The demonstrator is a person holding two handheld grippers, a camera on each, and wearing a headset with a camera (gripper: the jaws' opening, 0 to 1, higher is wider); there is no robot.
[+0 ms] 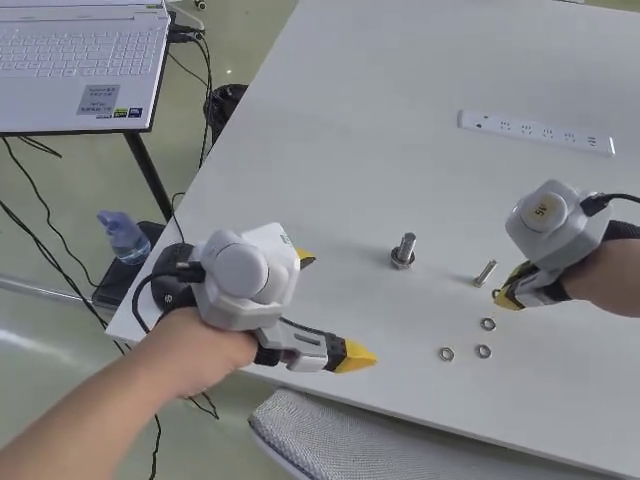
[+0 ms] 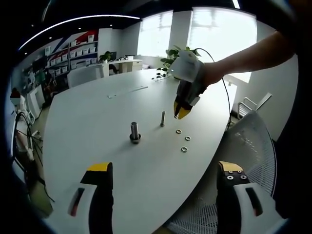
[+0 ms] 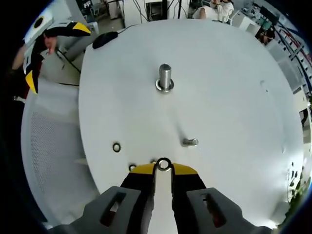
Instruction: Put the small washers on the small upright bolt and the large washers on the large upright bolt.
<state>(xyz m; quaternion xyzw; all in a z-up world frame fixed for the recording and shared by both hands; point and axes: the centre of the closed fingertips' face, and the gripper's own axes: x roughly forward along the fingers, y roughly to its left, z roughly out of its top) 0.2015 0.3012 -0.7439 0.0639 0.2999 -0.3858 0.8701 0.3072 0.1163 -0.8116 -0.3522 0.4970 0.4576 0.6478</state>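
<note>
The large upright bolt stands mid-table with a ring at its base. To its right the small bolt stands upright. Three loose washers lie on the white table near its front edge. My right gripper hovers just beside the small bolt, shut on a washer pinched at its yellow tips. My left gripper hangs open at the table's front left edge, holding nothing.
A white power strip lies at the back right of the table. Off the table's left side stand a laptop, cables and a water bottle. A mesh chair sits below the front edge.
</note>
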